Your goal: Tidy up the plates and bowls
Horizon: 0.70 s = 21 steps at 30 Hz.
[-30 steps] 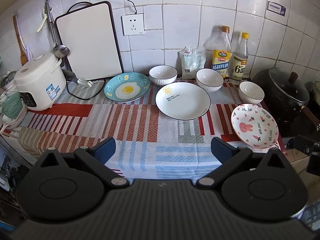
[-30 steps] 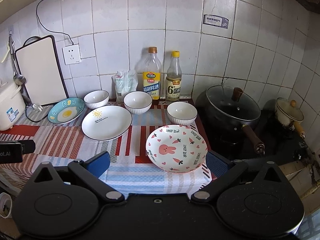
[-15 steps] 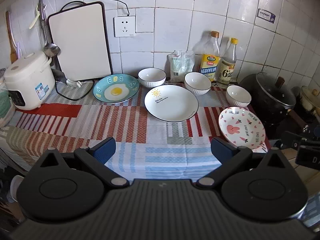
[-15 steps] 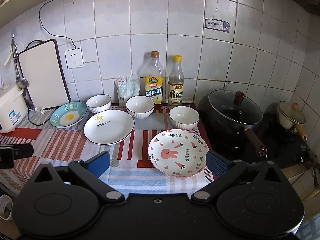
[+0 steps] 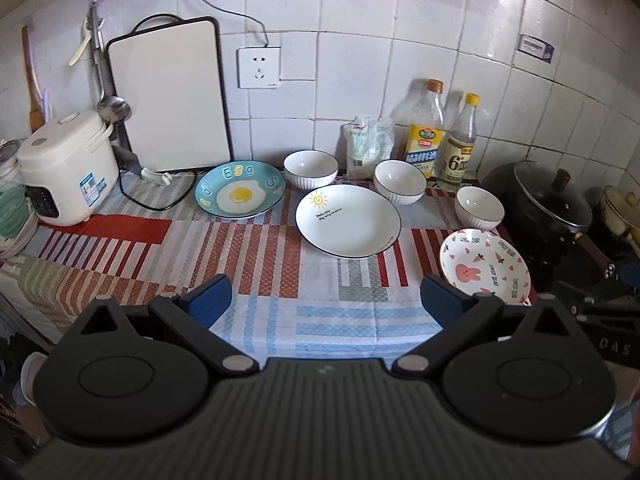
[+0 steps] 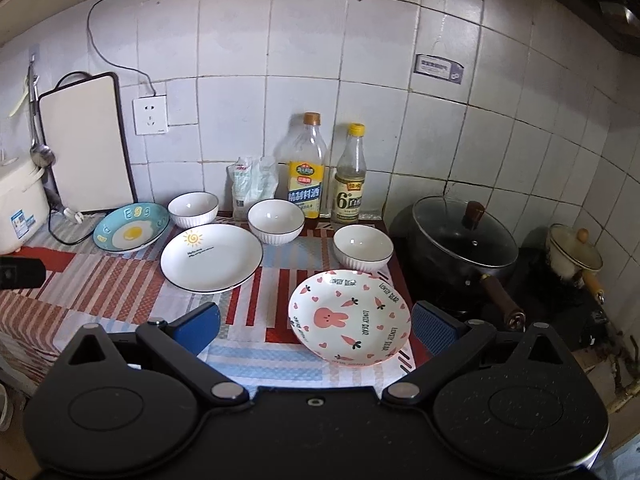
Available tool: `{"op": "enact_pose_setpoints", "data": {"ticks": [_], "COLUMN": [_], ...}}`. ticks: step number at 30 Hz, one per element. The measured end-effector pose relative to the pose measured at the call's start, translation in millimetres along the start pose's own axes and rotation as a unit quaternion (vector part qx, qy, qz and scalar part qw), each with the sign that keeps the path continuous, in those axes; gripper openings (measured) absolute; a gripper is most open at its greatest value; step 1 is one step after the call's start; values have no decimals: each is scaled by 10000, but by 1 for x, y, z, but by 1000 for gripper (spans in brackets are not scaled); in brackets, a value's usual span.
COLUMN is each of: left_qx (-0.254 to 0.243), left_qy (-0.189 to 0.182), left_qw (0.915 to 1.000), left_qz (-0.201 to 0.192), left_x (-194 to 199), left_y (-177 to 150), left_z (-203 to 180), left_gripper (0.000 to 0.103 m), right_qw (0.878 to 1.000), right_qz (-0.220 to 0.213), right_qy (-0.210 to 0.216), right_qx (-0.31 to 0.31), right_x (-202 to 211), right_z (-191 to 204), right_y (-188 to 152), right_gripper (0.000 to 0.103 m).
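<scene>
Left gripper wide, holding nothing; right gripper wide, holding nothing. Rabbit plate at counter's right front edge; sun plate mid-counter; egg plate rear left.

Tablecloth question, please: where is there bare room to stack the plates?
The near strip of tablecloth before the white plate is free, as is the left part between the egg plate and rice cooker. The back row by the bottles is crowded.
</scene>
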<state>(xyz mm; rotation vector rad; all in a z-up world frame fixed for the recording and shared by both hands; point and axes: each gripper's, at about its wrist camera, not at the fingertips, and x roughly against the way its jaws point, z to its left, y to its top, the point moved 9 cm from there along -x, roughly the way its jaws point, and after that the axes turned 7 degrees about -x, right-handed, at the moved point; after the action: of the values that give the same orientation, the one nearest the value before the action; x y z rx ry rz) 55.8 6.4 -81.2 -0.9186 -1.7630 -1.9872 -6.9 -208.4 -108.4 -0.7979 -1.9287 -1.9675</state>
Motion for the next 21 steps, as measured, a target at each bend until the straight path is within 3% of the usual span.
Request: {"op": "enact_pose_setpoints", "data": {"ticks": [14, 21], "left_qx": [40, -231], "left_qy": [3, -103], "left_qw": [9998, 9991], "left_qz": [205, 353], "left_x": [-13, -15], "left_y": [-2, 11], "left_z": [2, 0], "left_gripper": [103, 101], "right_qw": [9995, 9974], "right_qz": [-19, -312], "right_qy": [302, 642], "right_qx": [106, 128], "right_x": [-4, -8], "right_z": [10, 18], "right_y": [4, 20], "right_gripper": [103, 103]}}
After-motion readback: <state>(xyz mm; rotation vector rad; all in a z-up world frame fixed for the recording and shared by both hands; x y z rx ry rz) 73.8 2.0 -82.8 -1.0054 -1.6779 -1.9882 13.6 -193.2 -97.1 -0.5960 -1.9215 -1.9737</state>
